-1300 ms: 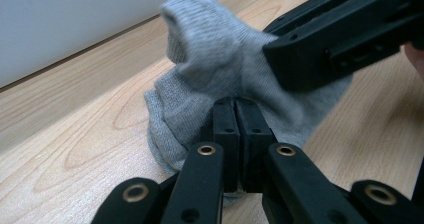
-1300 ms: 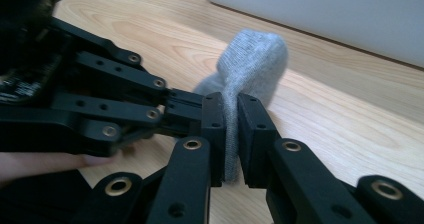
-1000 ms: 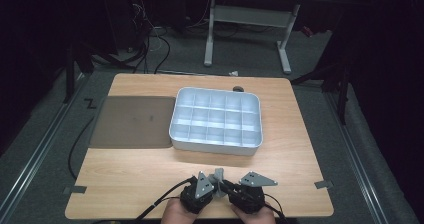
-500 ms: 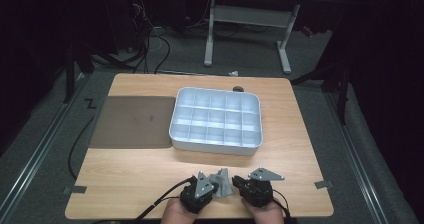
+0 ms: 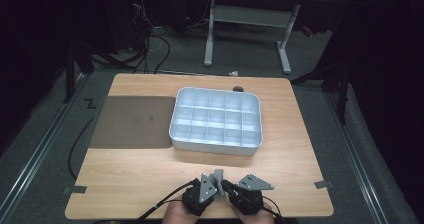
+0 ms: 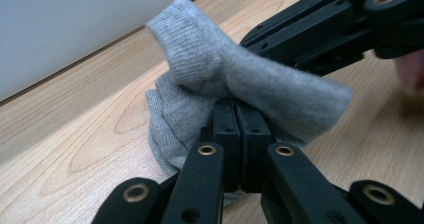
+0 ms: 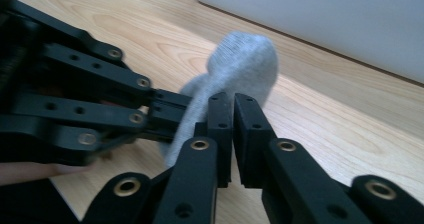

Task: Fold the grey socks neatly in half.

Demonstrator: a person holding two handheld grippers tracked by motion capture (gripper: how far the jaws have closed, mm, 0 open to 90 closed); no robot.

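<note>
Both tongs pinch one grey sock (image 6: 210, 79): left tongs (image 6: 235, 119) clamp its bunched middle, right tongs (image 7: 233, 115), jaws just closing, grip beside them.

sock (image 6: 240, 84) lower part hidden behind left gripper (image 6: 239, 134) jaws; hands (image 5: 175, 215) cut off by bottom edge.

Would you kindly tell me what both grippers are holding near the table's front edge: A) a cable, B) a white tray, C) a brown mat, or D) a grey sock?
D: both the left gripper and the right gripper have their jaws shut on the grey sock.
</note>
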